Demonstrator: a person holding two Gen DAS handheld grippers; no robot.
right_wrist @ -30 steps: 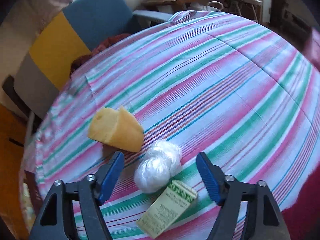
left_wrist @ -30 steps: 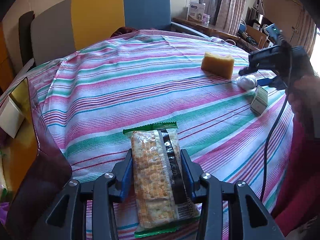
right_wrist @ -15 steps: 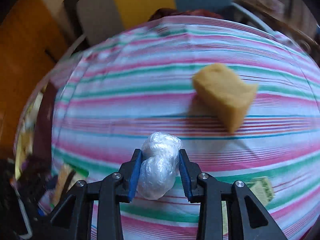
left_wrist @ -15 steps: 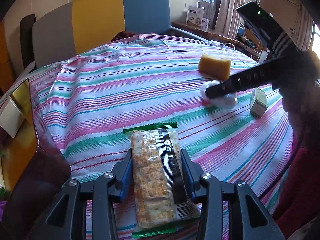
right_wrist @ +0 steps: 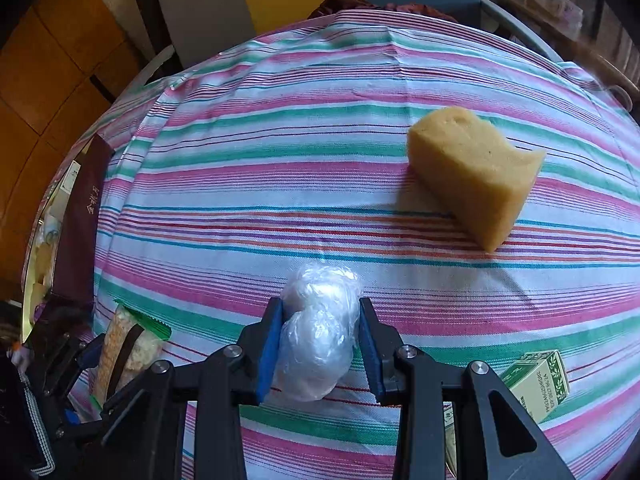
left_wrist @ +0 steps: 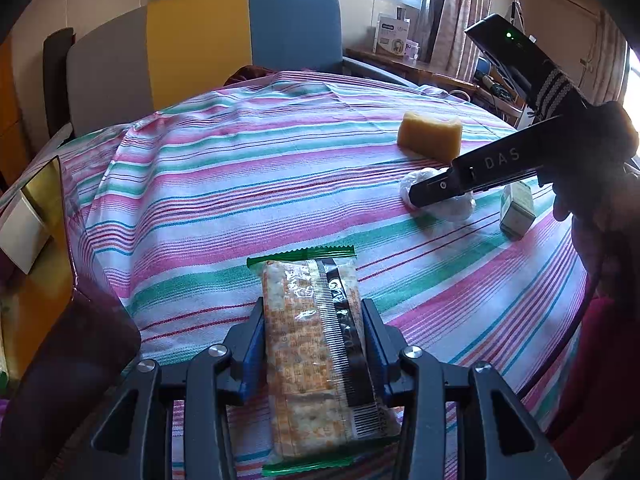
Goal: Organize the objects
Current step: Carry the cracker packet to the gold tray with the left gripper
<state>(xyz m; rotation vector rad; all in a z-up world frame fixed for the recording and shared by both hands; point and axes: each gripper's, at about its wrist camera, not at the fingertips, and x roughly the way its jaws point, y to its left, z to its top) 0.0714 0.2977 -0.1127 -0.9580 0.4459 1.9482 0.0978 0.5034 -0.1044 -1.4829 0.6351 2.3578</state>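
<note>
Blue-padded right tongs (right_wrist: 320, 342) now clenched on the plastic-wrapped ball (right_wrist: 318, 332); a second ago they stood wide apart with the ball loose on the cloth between them, next to the sponge. Pads press both sides, wrap bulging slightly. Ball sits low, apparently at or just off the striped tablecloth (right_wrist: 280, 160), can't tell which. In the left wrist view the right tongs (left_wrist: 430, 194) show at 3 o'clock, side-on over the ball (left_wrist: 460, 206).

Left tongs (left_wrist: 314, 354) unchanged: grasping the cracker packet (left_wrist: 316, 344) across its width, same grip and same spot as a second ago, packet pointing toward 12 o'clock over the near edge of the tabletop.

Outward from the right tongs: yellow sponge (right_wrist: 476, 176) at 1 o'clock, apart from the ball, untouched. Small green-and-cream box (right_wrist: 536, 380) at 4 o'clock, just beside the right tong arm, now lying a bit farther from the ball than before since the ball was drawn toward the middle. Dark maroon bag (right_wrist: 80, 220) at 9 o'clock off the tabletop edge, open with items inside.

Meaning: both hands loaded, so pick phase for these two is done. Likely next is carrying them to a drop spot, probably the bag, though that's a guess. Sponge and box remain to sort. Risk: slippery wrap could squirm out of the pads.
</note>
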